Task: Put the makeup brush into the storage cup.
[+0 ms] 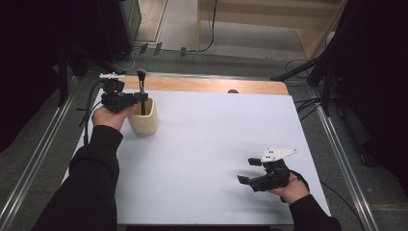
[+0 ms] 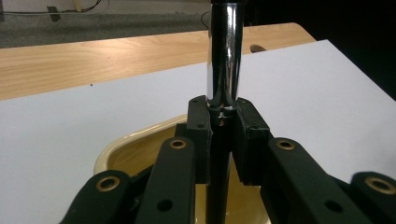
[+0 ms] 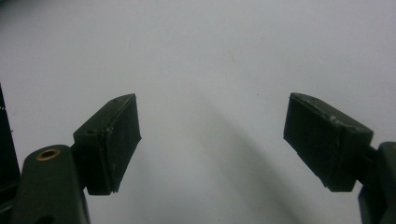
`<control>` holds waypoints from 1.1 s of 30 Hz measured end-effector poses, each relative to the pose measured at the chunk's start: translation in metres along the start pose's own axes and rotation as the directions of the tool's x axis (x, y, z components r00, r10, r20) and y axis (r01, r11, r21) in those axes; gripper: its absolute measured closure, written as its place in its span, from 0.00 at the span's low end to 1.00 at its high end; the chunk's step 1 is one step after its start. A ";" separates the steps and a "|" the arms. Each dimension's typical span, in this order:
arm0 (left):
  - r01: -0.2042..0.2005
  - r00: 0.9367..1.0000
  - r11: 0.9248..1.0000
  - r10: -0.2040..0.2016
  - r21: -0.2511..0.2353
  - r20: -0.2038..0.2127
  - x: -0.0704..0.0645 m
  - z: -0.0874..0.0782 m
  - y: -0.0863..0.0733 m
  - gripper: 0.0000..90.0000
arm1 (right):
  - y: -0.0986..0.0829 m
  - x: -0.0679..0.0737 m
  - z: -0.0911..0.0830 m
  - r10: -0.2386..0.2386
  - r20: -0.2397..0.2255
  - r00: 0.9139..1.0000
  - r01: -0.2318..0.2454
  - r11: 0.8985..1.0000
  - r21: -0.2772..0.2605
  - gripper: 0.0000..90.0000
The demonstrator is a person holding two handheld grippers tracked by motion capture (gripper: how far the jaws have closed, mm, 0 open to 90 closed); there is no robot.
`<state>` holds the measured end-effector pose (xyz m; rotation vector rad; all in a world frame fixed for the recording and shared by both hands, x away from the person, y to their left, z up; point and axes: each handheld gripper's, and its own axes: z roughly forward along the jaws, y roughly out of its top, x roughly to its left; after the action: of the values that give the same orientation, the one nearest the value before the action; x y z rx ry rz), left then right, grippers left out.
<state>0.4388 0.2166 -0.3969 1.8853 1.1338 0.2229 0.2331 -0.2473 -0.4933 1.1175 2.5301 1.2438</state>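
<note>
Left gripper [image 1: 126,100] clamps a brush [image 2: 224,70] upright over the cup [image 1: 143,122], far left on the desk [image 1: 216,144]; probably placing it. Next: release. Right gripper [image 1: 252,169] idles, jaws apart.

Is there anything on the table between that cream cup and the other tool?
Nothing: in the high view, bare white table separates the cup and the right tool.
</note>
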 end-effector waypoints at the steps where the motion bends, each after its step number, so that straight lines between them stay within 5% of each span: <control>1: 0.000 1.000 1.000 0.000 -0.003 0.002 0.000 0.000 0.000 0.88 | 0.000 0.000 0.000 -0.001 0.000 1.000 0.001 1.000 -0.001 0.22; 15: 0.026 1.000 1.000 -0.026 0.003 -0.001 0.005 -0.002 -0.008 0.87 | 0.002 0.002 0.000 -0.017 -0.011 1.000 0.017 1.000 -0.007 0.22; 17: 0.047 0.998 0.999 -0.047 -0.001 0.031 0.006 -0.005 -0.007 0.72 | 0.002 0.003 0.000 -0.018 -0.012 1.000 0.018 1.000 -0.009 0.22; 18: 0.076 0.996 0.997 -0.076 0.001 0.045 0.007 -0.008 -0.004 0.56 | 0.002 0.002 -0.001 -0.015 -0.014 1.000 0.014 1.000 -0.012 0.22; 20: 0.072 0.997 0.997 -0.072 -0.006 0.033 0.006 -0.011 -0.003 0.43 | 0.002 0.002 -0.001 -0.011 -0.011 1.000 0.011 1.000 -0.014 0.22; 26: 0.058 0.998 0.998 -0.058 -0.004 0.000 0.008 -0.028 -0.003 0.37 | 0.003 0.003 -0.001 -0.017 -0.012 1.000 0.017 1.000 -0.012 0.22; 33: 0.059 0.998 0.998 -0.059 0.024 0.022 0.009 -0.036 -0.005 0.36 | 0.002 0.003 -0.001 -0.014 -0.009 1.000 0.014 1.000 -0.013 0.22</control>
<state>0.4209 0.2457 -0.3823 1.8678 1.1798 0.1555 0.2319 -0.2452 -0.4902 1.0924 2.5285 1.2627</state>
